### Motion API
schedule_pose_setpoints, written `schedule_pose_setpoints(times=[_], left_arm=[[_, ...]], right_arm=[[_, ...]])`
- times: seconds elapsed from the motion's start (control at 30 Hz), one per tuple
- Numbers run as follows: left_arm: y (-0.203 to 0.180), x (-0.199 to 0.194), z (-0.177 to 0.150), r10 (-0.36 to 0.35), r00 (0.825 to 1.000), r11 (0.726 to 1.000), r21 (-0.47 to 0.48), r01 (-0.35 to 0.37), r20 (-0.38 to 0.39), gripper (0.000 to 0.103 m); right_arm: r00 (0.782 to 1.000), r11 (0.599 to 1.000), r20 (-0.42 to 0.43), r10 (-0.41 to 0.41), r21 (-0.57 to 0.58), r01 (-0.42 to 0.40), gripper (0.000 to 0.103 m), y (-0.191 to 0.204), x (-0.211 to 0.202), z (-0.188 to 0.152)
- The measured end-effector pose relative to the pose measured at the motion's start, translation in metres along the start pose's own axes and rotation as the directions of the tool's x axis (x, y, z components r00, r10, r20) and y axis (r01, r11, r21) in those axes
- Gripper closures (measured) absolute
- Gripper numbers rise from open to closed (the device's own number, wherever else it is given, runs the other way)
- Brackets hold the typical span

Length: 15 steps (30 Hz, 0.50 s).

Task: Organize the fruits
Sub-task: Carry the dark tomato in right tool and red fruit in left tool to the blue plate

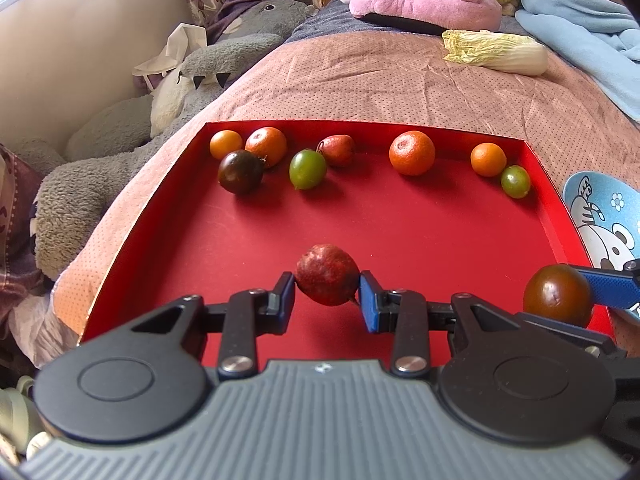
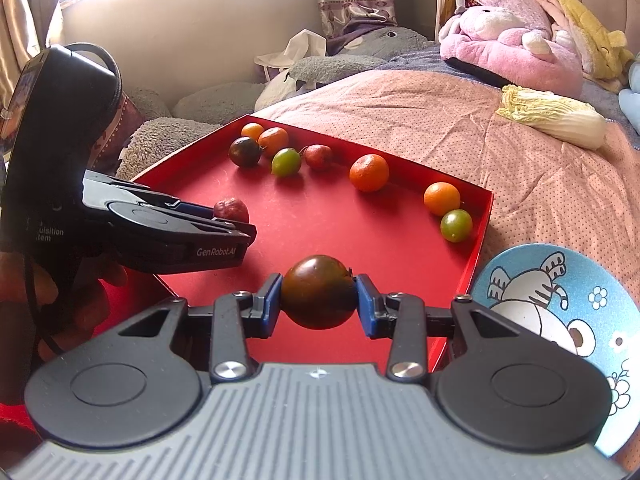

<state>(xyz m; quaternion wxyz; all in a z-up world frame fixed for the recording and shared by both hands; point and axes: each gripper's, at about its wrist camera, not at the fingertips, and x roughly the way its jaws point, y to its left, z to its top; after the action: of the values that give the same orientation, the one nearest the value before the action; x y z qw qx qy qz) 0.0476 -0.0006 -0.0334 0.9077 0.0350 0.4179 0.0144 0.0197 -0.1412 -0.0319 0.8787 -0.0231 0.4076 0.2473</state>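
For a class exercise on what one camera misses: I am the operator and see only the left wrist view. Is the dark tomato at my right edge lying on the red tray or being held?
Observer: Held. The right gripper has the dark tomato pinched between both blue pads, clear of the tray floor.
Operator: I see only a slice of the bowl. Is there fruit in it?
Observer: None in the part that shows. The blue cartoon bowl sits just outside the tray's right wall.
Operator: What carries my gripper?
Observer: A hand grips the handle of the left gripper, which clamps the rough red fruit.
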Motion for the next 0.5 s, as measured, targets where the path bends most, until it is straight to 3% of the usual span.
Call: schedule_pose_setpoints(times=[0.5], left_arm=[[-0.017,-0.005,0.004,-0.040,0.999,0.999,0.012,0.040,-0.007,0.065]], right_arm=[[0.999,1.000,0.039,-0.030,0.004,0.030,0.058,-0.007,-0.017,0.000]])
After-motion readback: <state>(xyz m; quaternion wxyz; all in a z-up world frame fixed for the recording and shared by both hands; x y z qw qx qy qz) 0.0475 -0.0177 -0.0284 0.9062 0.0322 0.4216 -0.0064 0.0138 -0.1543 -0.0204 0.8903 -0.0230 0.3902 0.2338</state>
